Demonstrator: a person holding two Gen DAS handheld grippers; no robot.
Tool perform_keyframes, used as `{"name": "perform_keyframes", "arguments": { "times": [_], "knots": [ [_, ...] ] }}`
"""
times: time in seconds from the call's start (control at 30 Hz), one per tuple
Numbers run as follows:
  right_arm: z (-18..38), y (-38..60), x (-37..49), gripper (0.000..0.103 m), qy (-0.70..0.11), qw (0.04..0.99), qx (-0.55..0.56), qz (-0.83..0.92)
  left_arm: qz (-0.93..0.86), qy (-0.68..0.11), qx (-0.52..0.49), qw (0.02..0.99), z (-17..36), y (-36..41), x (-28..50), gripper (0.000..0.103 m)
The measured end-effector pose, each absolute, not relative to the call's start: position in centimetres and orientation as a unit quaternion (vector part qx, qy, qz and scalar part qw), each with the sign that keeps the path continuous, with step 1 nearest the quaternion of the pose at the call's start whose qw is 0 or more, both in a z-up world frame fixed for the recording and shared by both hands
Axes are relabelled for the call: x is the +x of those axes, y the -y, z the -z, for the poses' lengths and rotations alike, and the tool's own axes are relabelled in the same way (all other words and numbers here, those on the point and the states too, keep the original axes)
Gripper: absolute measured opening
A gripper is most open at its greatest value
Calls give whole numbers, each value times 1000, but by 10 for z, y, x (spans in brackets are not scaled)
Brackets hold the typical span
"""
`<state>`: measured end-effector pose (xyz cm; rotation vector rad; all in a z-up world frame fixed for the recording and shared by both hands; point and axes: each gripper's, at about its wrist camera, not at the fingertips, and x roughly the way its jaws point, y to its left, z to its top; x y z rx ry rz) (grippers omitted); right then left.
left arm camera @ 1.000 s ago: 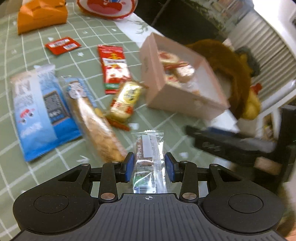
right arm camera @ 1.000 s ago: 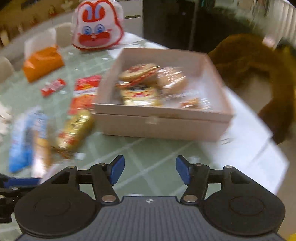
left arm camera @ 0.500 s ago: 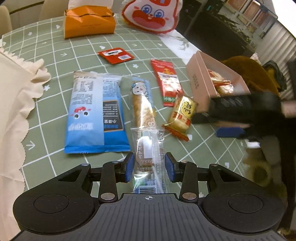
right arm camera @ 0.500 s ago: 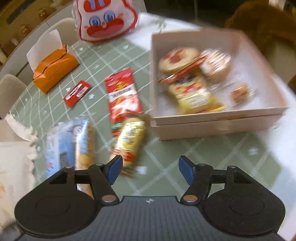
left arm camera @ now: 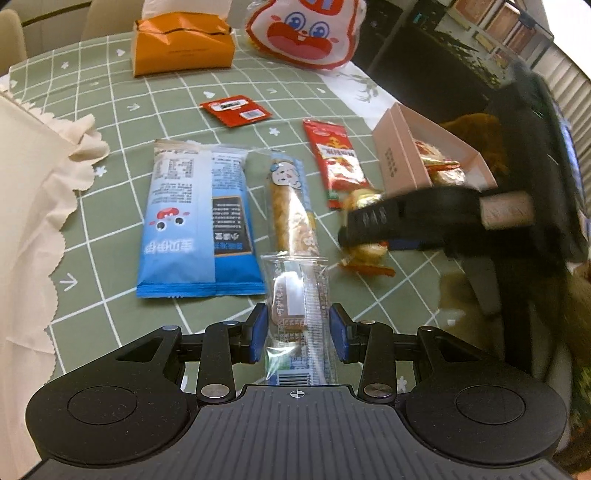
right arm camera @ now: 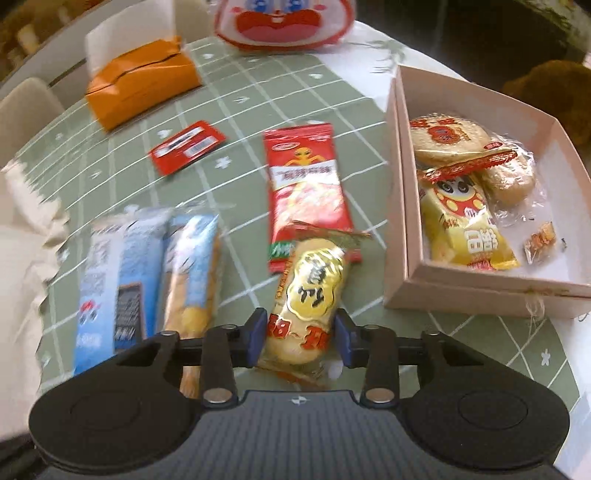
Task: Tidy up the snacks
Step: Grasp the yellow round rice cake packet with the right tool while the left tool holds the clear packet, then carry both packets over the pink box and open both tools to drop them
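My left gripper (left arm camera: 298, 334) is shut on a clear-wrapped snack bar (left arm camera: 297, 302), held above the green checked tablecloth. My right gripper (right arm camera: 300, 338) has its blue pads against both sides of a gold-wrapped rice cracker (right arm camera: 308, 295) that lies on the cloth left of the pink box (right arm camera: 397, 206). The right gripper (left arm camera: 402, 221) shows in the left wrist view, over the gold cracker (left arm camera: 364, 253). The box holds several wrapped snacks (right arm camera: 461, 218). On the cloth lie a red packet (right arm camera: 304, 181), a blue-wrapped stick (right arm camera: 192, 273) and a large blue bag (right arm camera: 110, 280).
An orange tissue box (right arm camera: 142, 81) and a rabbit-face bag (right arm camera: 284, 22) stand at the back. A small red sachet (right arm camera: 186, 146) lies mid-table. A cream scalloped cloth (left arm camera: 26, 206) covers the left side. A brown plush (left arm camera: 476, 136) sits behind the box.
My right gripper moved down and left from the box to the gold cracker and narrowed its jaws onto it. My left gripper drew back with the clear snack bar still held.
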<state>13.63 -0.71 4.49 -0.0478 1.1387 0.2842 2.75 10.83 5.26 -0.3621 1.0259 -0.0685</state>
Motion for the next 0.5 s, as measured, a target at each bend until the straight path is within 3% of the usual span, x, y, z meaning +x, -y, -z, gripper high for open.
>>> {"name": "perform_keyframes", "arguments": {
  "times": [0.5],
  "knots": [
    [-53, 148, 43, 33, -541, 833, 9, -120, 145, -506, -142, 838, -58, -39, 21, 42]
  ]
}}
